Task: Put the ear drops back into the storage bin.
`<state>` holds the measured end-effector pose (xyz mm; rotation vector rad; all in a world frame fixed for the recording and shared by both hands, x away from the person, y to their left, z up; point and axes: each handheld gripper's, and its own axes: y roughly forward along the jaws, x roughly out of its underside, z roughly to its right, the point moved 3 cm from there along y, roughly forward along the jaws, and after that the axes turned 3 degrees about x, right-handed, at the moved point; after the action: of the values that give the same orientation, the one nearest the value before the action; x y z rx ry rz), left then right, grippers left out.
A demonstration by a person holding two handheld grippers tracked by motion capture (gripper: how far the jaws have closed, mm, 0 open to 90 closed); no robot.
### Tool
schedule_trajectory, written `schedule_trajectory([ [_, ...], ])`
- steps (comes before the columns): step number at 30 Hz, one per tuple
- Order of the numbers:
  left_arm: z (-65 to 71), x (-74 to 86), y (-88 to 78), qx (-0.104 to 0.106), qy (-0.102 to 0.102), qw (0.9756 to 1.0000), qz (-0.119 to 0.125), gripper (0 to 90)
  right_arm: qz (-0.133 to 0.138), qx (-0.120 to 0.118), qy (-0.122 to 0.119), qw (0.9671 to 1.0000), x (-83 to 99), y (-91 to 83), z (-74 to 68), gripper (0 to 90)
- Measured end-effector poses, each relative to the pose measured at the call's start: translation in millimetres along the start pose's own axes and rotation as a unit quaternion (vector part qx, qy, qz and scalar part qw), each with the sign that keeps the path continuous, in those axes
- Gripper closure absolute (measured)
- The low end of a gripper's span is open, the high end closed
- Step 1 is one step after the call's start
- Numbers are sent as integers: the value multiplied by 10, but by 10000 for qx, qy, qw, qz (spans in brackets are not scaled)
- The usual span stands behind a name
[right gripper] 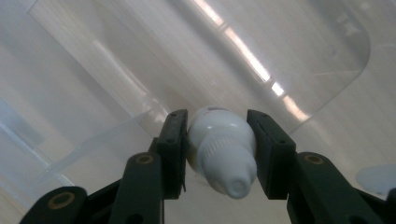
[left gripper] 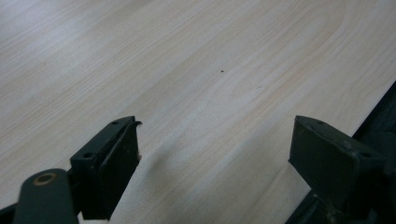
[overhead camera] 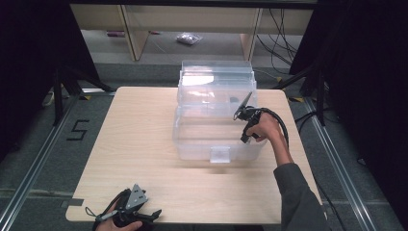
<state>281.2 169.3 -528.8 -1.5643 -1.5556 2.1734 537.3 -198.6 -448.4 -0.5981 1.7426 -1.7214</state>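
right hand-held gripper (right gripper: 218, 154): clamped on white bottle (right gripper: 223, 154) | left hand-held gripper (left gripper: 215, 158): wide apart, empty

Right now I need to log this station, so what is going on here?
A person works two handheld grippers at a wooden table. The right gripper is shut on a small white bottle, held over the open clear plastic box in the middle of the table. The left gripper rests low at the table's near edge, jaws open with nothing between them.
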Motion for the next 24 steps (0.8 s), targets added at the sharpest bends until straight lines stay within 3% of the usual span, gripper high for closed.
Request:
schedule_trajectory([
  [1,-1,1,-1,1,6,10000,-7,153,-72,21,98,9999,3,2,-12,604],
  [6,19,-2,7,62,-70,9999,84,153,-74,-5,30,10000,17,41,5,604],
  [7,5,2,-6,57,40,10000,-7,153,-56,-29,80,9999,13,50,-8,604],
  [11,5,6,1,4,7,10000,-18,153,-135,-17,150,9998,14,54,-19,604],
  [12,12,0,3,33,-26,10000,51,153,-71,0,-83,9999,10,71,18,604],
  [13,19,-1,8,42,-78,9999,88,153,-46,-2,-96,9999,10,74,20,603],
  [16,5,3,1,4,13,10000,11,153,-152,-55,163,9997,9,59,-34,604],
  [17,-4,9,-15,62,96,9999,-111,153,-145,-42,145,9998,10,67,-28,604],
  [18,13,5,-1,55,-30,10000,0,153,-135,-30,114,9998,11,72,-24,603],
  [24,14,5,3,24,-32,10000,3,153,-138,34,-81,9999,17,93,11,604],
])
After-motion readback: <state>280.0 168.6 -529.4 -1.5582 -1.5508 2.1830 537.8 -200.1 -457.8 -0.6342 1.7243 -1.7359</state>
